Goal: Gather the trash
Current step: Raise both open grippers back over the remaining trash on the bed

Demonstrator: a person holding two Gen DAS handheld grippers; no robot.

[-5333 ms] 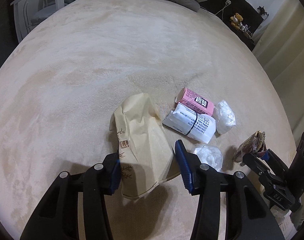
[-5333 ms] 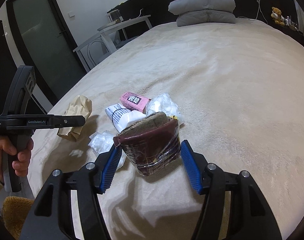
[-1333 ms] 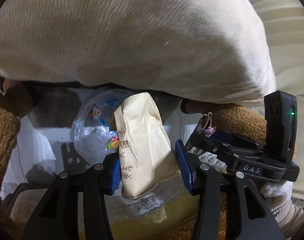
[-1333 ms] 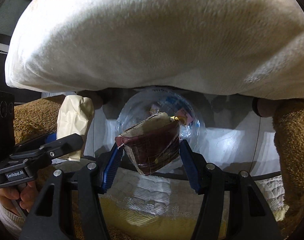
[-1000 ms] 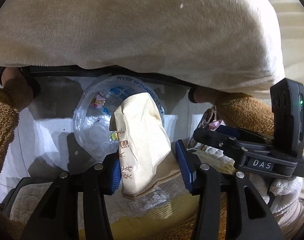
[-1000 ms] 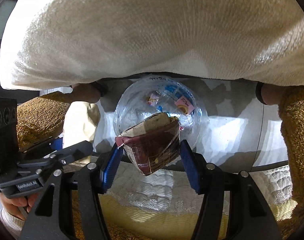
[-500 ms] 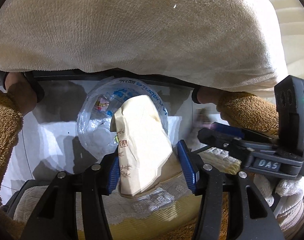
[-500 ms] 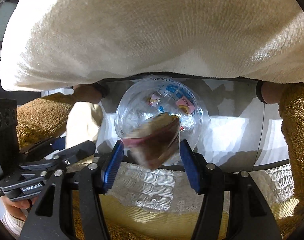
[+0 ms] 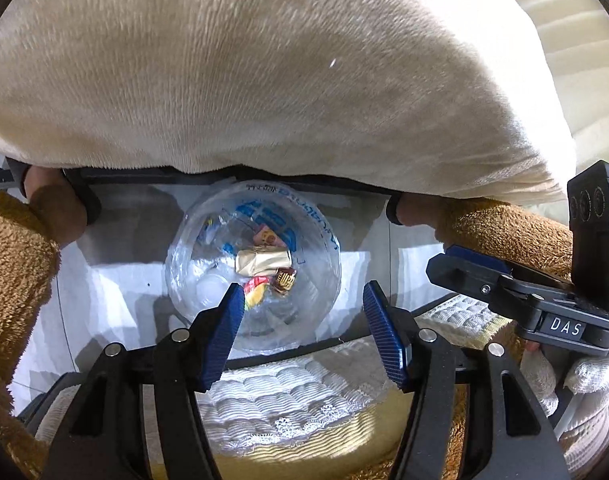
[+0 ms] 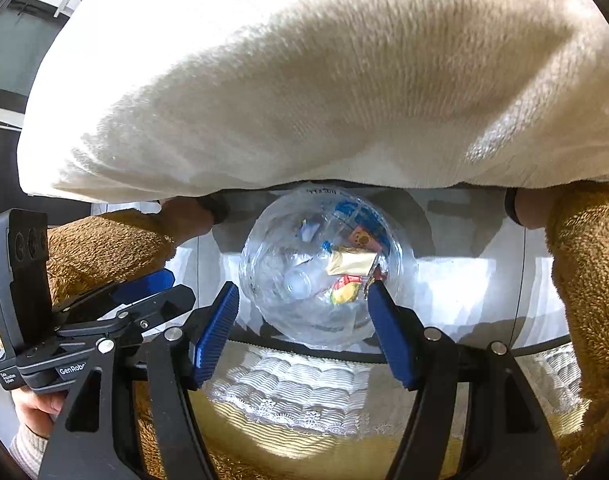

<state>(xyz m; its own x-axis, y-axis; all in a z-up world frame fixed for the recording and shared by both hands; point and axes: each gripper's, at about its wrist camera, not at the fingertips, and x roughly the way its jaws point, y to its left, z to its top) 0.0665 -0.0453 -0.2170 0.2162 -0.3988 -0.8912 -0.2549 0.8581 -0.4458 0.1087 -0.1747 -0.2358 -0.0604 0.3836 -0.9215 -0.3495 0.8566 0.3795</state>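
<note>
Paper bag [image 9: 263,261], wrapper [image 9: 284,279] now binned

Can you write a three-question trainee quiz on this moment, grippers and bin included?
1. True or false: the left gripper holds a paper bag.
2. Where does the tan paper bag lie? A) on the blanket B) in the clear bin C) between the right gripper's pads
3. Fill in: the bin sits on the floor below the edge of the cream ___.

Key: 1 false, its jaws are opening with nothing between them; the right gripper is opening and empty too. 2 B. 3 blanket.
</note>
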